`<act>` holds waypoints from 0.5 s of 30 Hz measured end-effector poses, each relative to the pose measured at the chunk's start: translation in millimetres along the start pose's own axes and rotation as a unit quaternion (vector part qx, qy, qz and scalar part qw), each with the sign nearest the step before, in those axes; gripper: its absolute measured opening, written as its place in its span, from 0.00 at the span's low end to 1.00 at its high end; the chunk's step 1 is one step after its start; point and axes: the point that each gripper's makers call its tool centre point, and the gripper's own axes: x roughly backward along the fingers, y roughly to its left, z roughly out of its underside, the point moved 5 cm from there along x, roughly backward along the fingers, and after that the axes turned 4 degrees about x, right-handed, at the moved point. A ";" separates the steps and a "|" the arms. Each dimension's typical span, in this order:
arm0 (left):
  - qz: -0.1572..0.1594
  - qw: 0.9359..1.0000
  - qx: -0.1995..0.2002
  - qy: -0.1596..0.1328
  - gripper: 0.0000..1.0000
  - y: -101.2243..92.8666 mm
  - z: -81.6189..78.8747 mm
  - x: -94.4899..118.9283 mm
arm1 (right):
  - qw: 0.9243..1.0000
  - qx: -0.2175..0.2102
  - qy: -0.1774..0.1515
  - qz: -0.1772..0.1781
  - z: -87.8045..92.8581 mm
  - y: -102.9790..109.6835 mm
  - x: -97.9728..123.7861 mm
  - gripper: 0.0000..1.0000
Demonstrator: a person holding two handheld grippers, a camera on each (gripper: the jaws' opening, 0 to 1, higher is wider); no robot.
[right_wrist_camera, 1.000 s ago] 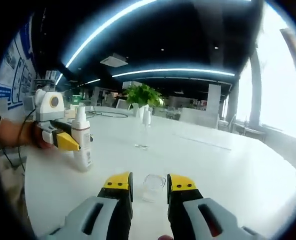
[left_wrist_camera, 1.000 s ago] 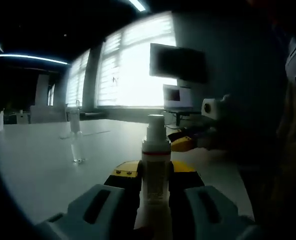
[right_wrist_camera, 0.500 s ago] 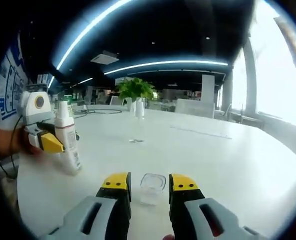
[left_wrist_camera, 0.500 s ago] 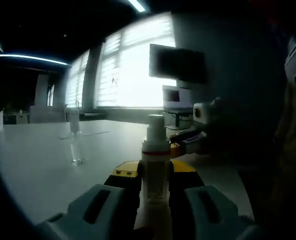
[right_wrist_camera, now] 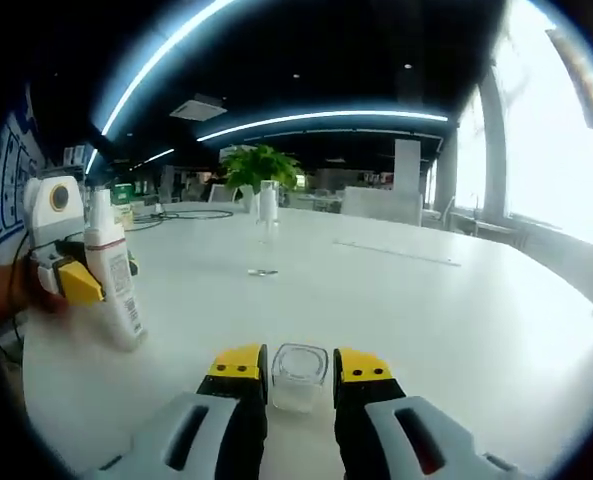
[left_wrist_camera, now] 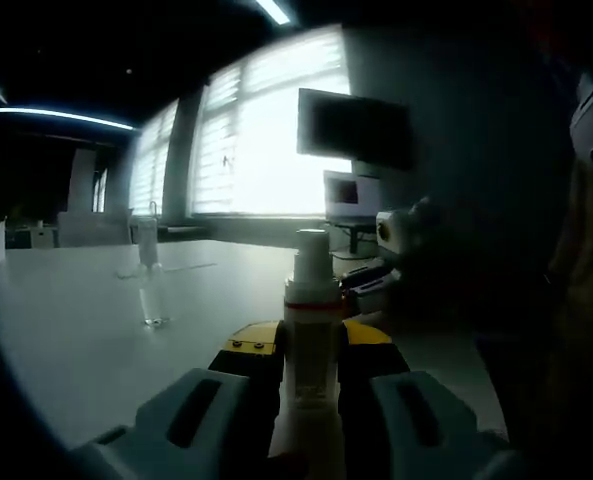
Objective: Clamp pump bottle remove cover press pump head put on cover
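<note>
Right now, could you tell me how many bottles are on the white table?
2: the pump bottle clamped in the left gripper at the table's near edge, and a clear bottle standing farther out toward the middle. Others may be hidden.

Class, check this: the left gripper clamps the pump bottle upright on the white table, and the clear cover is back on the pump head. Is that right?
Not quite. The clear cover is off the pump head: the right gripper view shows it between the right gripper's yellow tips, down by the table. The left gripper does clamp the pump bottle upright.
</note>
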 end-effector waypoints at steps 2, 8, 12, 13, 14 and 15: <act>0.000 1.000 0.000 0.000 0.12 0.1 0.0 0.2 | 1.000 0.002 0.003 0.001 1.0 0.1 -0.7 0.20; -0.001 1.000 0.000 0.000 0.12 0.0 0.2 0.2 | 1.000 0.003 0.007 0.008 3.4 0.5 0.2 0.17; -0.002 1.000 -0.002 0.000 0.12 -0.4 0.2 0.3 | 1.000 0.006 0.003 0.007 3.6 1.2 0.8 0.16; -0.002 1.000 -0.002 0.000 0.12 -0.3 0.2 0.4 | 1.000 0.009 0.001 0.007 3.4 1.2 0.6 0.16; -0.002 1.000 -0.002 0.000 0.12 -0.3 0.2 0.4 | 1.000 0.009 0.001 0.006 3.5 1.0 0.4 0.16; -0.002 1.000 -0.002 0.000 0.12 -0.5 0.2 0.4 | 1.000 0.008 0.001 0.005 3.5 0.8 0.2 0.16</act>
